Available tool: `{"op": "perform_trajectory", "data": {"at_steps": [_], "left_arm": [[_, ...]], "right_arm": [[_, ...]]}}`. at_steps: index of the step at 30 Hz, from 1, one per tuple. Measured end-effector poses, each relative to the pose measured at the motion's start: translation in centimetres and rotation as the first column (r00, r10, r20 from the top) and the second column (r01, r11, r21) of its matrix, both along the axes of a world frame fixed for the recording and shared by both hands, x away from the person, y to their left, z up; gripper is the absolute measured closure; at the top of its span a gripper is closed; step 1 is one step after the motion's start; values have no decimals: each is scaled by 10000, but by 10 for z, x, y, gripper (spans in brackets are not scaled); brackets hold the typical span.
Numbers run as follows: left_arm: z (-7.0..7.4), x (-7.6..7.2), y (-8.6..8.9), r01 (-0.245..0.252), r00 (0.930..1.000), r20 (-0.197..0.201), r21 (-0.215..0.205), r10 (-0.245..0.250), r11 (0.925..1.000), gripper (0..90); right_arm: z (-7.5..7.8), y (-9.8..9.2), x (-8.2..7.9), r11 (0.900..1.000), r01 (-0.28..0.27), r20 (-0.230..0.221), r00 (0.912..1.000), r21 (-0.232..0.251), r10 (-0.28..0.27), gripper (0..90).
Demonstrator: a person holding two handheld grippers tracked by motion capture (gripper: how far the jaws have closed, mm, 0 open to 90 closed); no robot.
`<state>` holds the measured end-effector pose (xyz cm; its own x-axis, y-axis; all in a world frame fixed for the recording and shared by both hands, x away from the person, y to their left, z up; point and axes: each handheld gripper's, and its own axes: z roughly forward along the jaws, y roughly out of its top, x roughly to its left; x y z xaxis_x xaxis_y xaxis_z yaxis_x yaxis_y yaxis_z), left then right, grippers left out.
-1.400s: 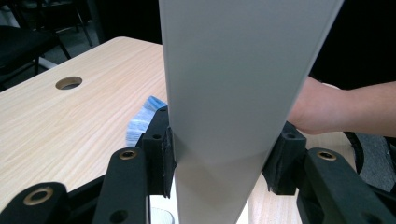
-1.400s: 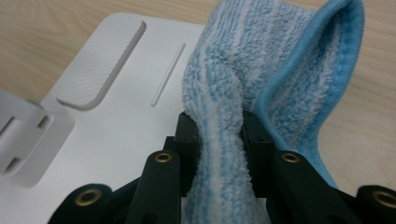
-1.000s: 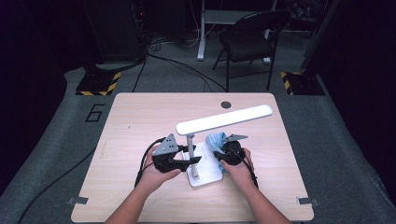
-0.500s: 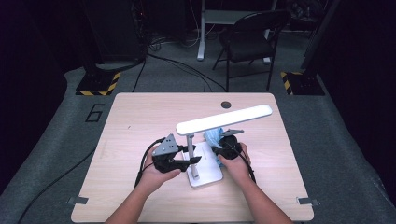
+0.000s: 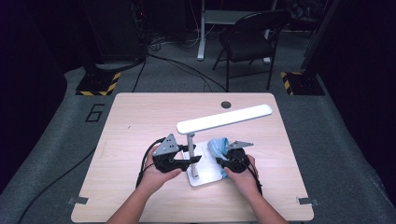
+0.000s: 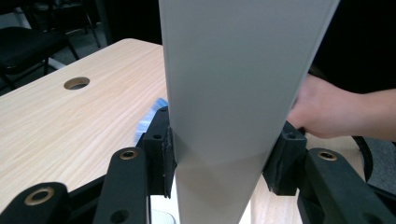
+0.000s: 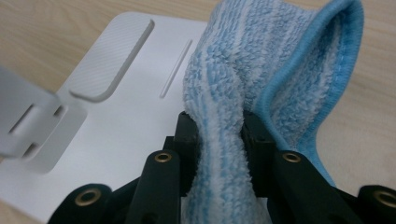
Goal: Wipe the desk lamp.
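A white desk lamp stands mid-table, with a long flat head (image 5: 224, 119), a thin stem (image 5: 191, 154) and a flat white base (image 5: 210, 173). My left gripper (image 5: 194, 154) is shut on the stem, and in the left gripper view both pads press the stem's (image 6: 229, 116) flat sides. My right gripper (image 5: 219, 161) is shut on a blue fluffy cloth (image 5: 217, 148) that lies over the base's right part. The right gripper view has the cloth (image 7: 243, 93) bunched between the jaws above the base (image 7: 116, 121).
The wooden table (image 5: 140, 121) has a round cable hole (image 5: 226, 104) at its far edge. A black chair (image 5: 247, 42) and hazard-striped stand feet (image 5: 98, 84) sit on the floor beyond. Black cables trail from both grippers toward the near edge.
My right gripper has slid the cloth a short way across the lamp base. The left gripper and the lamp have stayed in place.
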<state>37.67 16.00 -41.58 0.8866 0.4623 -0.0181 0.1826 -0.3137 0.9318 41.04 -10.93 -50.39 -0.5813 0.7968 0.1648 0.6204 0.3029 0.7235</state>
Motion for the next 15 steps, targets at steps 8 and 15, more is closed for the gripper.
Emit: {"op": "perform_trajectory", "data": {"at_steps": [8, 15], "left_arm": [[0, 2, -1, -151, 9999, 81, 55, 150, 9999, 525], [0, 4, -4, -336, 9994, 13, 24, 336, 9994, 525]], "right_arm": [[0, -11, -24, 9997, -71, 214, 9997, 228, 66, 716], [1, -18, -37, 9991, 69, 49, 10000, 425, -71, 714]]}}
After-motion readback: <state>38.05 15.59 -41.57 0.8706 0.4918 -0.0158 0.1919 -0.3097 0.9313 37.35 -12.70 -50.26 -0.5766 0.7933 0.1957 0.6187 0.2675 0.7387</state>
